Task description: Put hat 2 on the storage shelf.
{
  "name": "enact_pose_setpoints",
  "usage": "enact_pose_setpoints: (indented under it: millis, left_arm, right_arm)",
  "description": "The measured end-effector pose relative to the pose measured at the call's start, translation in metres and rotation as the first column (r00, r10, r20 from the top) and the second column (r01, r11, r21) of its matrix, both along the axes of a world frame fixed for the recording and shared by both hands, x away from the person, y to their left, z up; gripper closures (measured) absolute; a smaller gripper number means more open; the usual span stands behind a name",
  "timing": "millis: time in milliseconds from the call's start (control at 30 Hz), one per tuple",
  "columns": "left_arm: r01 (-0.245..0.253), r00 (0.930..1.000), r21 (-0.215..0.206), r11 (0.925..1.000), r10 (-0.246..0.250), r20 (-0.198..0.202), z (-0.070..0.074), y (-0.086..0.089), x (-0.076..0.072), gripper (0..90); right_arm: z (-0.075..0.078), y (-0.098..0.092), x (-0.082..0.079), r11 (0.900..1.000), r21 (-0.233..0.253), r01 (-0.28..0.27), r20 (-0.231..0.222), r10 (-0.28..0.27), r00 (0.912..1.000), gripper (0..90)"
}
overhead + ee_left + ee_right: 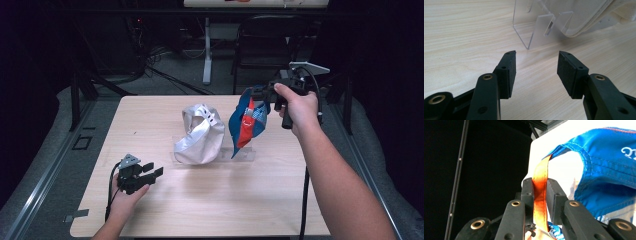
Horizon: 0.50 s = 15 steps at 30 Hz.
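Orange strap (540, 195) in right hand-held gripper (539, 187)

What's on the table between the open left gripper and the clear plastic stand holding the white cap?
Nothing: in the left gripper view, bare pale wood runs from the left gripper to the clear plastic stand under the white fabric cap.

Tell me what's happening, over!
Right gripper shut on orange strap of blue cap, lifted. Left gripper open, low over table. White cap on clear stand.
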<state>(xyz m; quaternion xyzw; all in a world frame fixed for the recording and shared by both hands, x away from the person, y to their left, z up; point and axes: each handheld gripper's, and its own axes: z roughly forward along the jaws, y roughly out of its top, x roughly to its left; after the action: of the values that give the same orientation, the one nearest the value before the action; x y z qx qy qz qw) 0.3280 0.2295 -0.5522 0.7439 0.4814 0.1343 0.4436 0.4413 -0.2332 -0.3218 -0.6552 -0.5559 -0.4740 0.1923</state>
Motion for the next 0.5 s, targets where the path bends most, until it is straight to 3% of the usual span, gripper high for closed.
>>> enact_pose_setpoints:
  millis: [300,500]
  left_arm:
    - [-0.001,1.0000,0.002,1.0000,0.001,-0.006,0.001,0.003,-0.001,50.1]
    - [-0.005,1.0000,0.003,1.0000,0.005,0.003,0.001,0.005,-0.003,50.0]
  right_arm:
    - [-0.022,-0.003,0.003,1.000,-0.006,0.020,-0.029,-0.020,0.9994,77.9]
    - [-0.025,-0.005,0.001,1.000,-0.013,0.025,-0.023,-0.025,0.9994,77.8]
